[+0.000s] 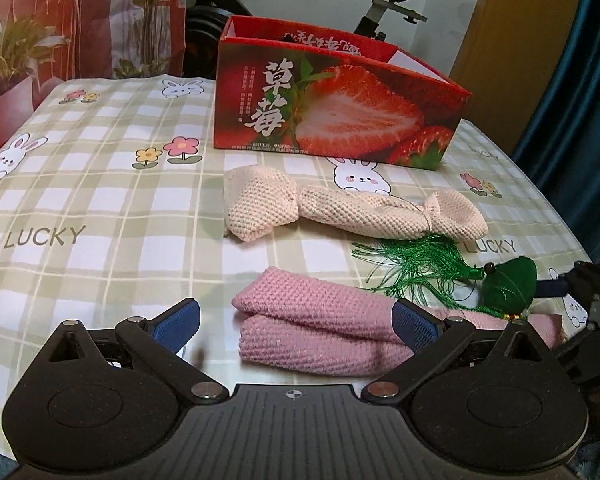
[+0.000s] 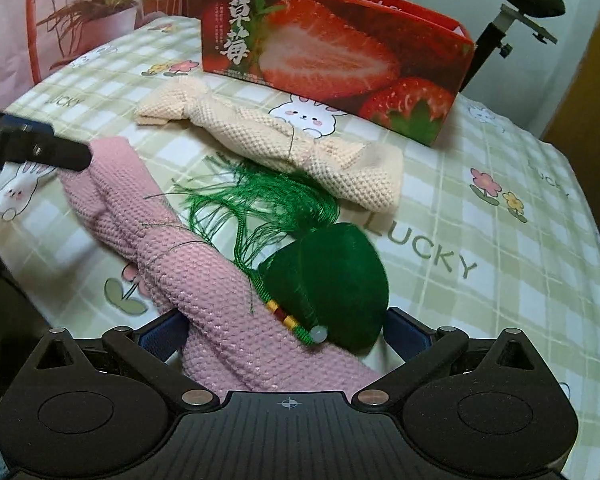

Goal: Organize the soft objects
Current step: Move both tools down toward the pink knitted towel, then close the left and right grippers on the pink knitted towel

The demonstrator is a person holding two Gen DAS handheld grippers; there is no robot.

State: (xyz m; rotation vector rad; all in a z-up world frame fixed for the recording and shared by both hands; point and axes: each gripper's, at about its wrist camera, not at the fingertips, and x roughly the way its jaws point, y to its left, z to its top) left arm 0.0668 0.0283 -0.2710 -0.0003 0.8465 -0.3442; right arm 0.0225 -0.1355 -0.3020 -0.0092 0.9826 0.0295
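Tools first: we see our left tool point(image 1: 296, 326) spread wide around the near end of the pink knit point(image 1: 320, 332), and our right tool point(image 2: 284, 334) wide around that knit's other end and the green tassel charm point(image 2: 332, 280) lying on it. Farther on the table point(image 1: 100, 184) lies the cream knit point(image 1: 340, 212), then the strawberry box point(image 1: 340, 108).

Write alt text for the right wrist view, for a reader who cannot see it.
An open right claw straddles a pink knitted piece and a green tasselled sachet lying on it, on a checked bunny tablecloth. Behind lie a cream knitted piece and a red strawberry box.
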